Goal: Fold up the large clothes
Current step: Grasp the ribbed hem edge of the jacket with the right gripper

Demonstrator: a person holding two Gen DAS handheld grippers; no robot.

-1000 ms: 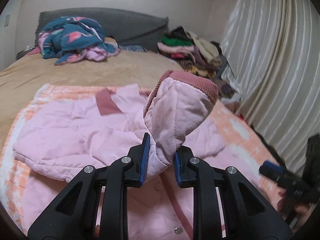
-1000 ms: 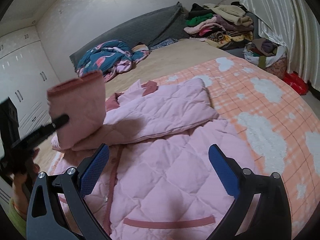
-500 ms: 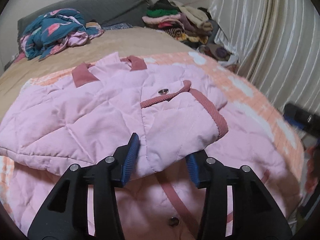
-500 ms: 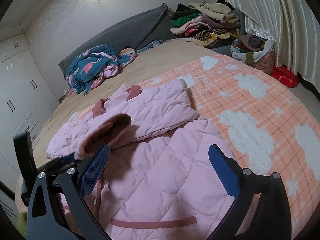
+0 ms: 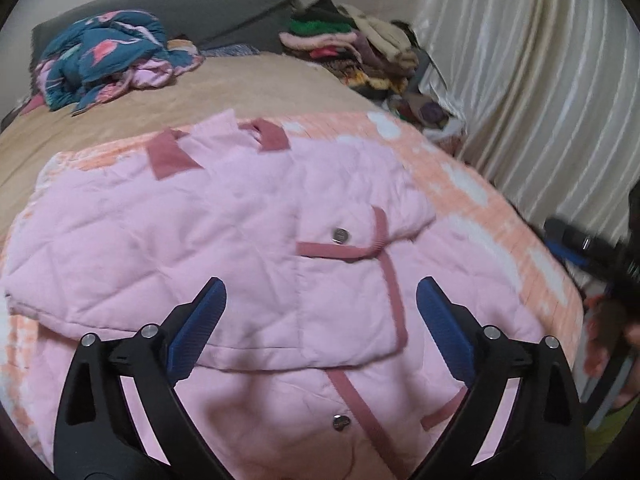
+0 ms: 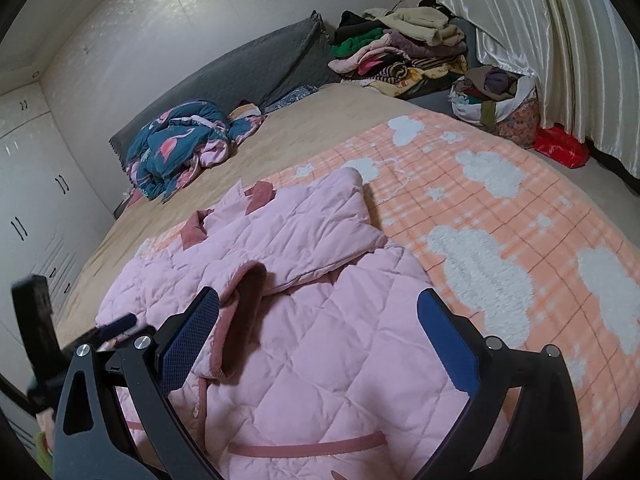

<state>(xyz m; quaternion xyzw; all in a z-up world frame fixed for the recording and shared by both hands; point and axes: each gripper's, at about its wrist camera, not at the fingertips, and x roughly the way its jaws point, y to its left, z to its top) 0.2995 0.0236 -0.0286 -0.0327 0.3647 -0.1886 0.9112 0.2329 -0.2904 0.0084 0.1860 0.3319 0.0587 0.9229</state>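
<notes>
A pink quilted jacket [image 5: 224, 240] with dusty-rose trim lies spread on the bed, both sleeves folded across its front. The sleeve end with its rose cuff band [image 5: 390, 280] rests flat on the jacket just beyond my left gripper [image 5: 320, 320], whose jaws are opening wide and hold nothing. In the right wrist view the same jacket [image 6: 320, 340] lies under my right gripper [image 6: 318, 334], which hovers open above the lower front, nothing between its blue pads. The released cuff [image 6: 248, 280] lies left of centre, and the left gripper's tip [image 6: 116, 326] shows at the left edge.
An orange checked blanket with white clouds [image 6: 500, 240] covers the near bed. A crumpled blue flamingo-print quilt [image 5: 104, 56] lies by the grey headboard. Stacked clothes [image 6: 400, 56] and a full bag [image 6: 496, 104] sit near the white curtain [image 5: 540, 80]. White wardrobes [image 6: 28, 200] stand left.
My left gripper carried the raised sleeve down onto the jacket, then opened and let it go. The sleeve now lies flat. The right gripper stayed open and nearly still.
</notes>
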